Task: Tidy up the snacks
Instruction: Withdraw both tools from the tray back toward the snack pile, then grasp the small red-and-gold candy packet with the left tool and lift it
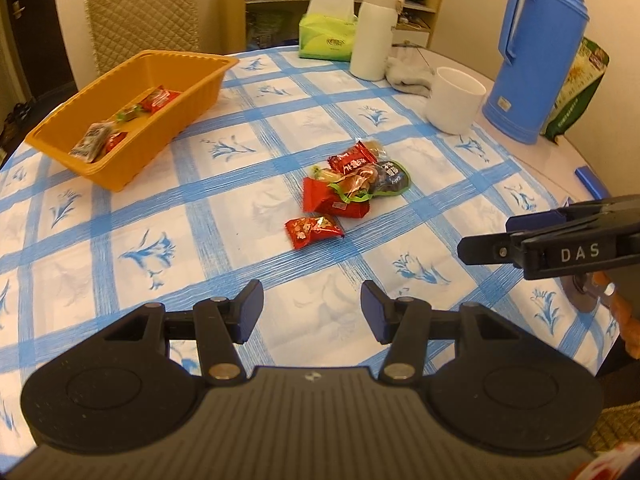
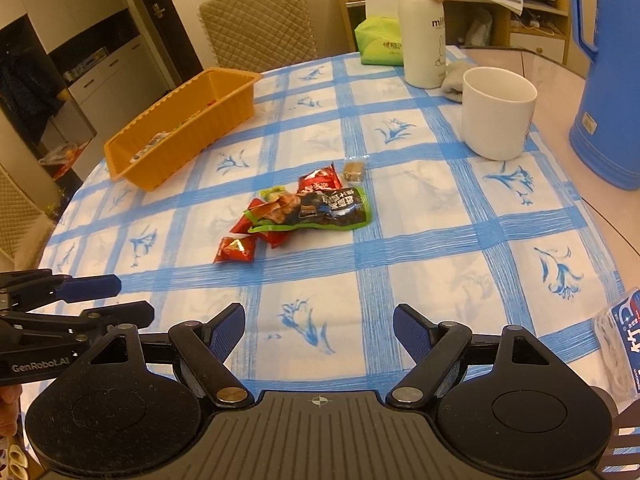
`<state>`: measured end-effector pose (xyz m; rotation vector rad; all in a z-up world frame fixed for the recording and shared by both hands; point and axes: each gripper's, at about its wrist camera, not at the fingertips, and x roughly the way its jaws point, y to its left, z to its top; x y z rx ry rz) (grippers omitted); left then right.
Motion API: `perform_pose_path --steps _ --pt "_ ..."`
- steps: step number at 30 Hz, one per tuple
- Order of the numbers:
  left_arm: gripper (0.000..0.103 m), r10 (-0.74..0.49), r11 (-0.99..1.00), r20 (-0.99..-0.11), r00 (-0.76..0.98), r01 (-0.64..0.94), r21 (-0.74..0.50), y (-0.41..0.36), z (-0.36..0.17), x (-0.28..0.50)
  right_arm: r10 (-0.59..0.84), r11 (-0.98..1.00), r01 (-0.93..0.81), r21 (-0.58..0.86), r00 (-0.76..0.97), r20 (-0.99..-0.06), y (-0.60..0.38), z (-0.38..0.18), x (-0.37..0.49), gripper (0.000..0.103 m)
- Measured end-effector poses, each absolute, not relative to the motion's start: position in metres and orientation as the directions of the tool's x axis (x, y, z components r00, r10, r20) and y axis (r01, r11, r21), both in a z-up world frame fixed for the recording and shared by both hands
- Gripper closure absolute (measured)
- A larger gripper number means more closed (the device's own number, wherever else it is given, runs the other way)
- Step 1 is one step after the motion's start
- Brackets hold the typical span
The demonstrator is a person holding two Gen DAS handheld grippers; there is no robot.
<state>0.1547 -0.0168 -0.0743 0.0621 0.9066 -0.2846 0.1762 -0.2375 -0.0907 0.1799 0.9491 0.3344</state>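
A pile of snack packets (image 1: pixel 352 184) lies mid-table, red, green and dark wrappers; it also shows in the right wrist view (image 2: pixel 304 212). A small red packet (image 1: pixel 314 231) lies nearest me. An orange tray (image 1: pixel 188 92) at the far left holds a few packets (image 1: pixel 100 140); it shows in the right wrist view too (image 2: pixel 192 128). My left gripper (image 1: pixel 312 308) is open and empty, short of the pile. My right gripper (image 2: pixel 319 332) is open and empty, also short of the pile, and appears at the right in the left view (image 1: pixel 492 236).
A white mug (image 1: pixel 456 98), white bottle (image 1: pixel 374 30), blue thermos jug (image 1: pixel 538 52), green tissue pack (image 1: pixel 326 34) and grey cloth (image 1: pixel 408 74) stand at the back right. A chair (image 1: pixel 144 12) is behind the tray. A packet (image 2: pixel 620 340) lies at the right edge.
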Motion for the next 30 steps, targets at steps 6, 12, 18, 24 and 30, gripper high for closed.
perform_pose_path --steps 6,12,18,24,30 --pt "0.052 -0.221 0.95 -0.791 0.57 0.31 -0.042 -0.021 -0.085 0.172 0.347 0.938 -0.179 0.298 0.535 -0.77 -0.238 -0.096 0.184 0.022" --pt "0.052 -0.229 0.935 -0.8 0.555 0.355 -0.021 -0.025 -0.096 0.191 0.336 0.941 -0.157 0.3 0.536 -0.774 -0.235 -0.101 0.193 0.022" --pt "0.053 -0.235 0.915 -0.808 0.54 0.403 0.003 -0.029 -0.107 0.208 0.322 0.945 -0.124 0.304 0.531 -0.784 -0.236 -0.107 0.201 0.022" --pt "0.053 -0.236 0.897 -0.819 0.524 0.442 0.025 -0.031 -0.118 0.226 0.308 0.947 -0.095 0.306 0.528 -0.791 -0.238 -0.111 0.208 0.022" --pt "0.053 -0.244 0.876 -0.825 0.509 0.481 0.037 -0.034 -0.126 0.243 0.295 0.949 -0.064 0.309 0.528 -0.796 -0.24 -0.114 0.212 0.022"
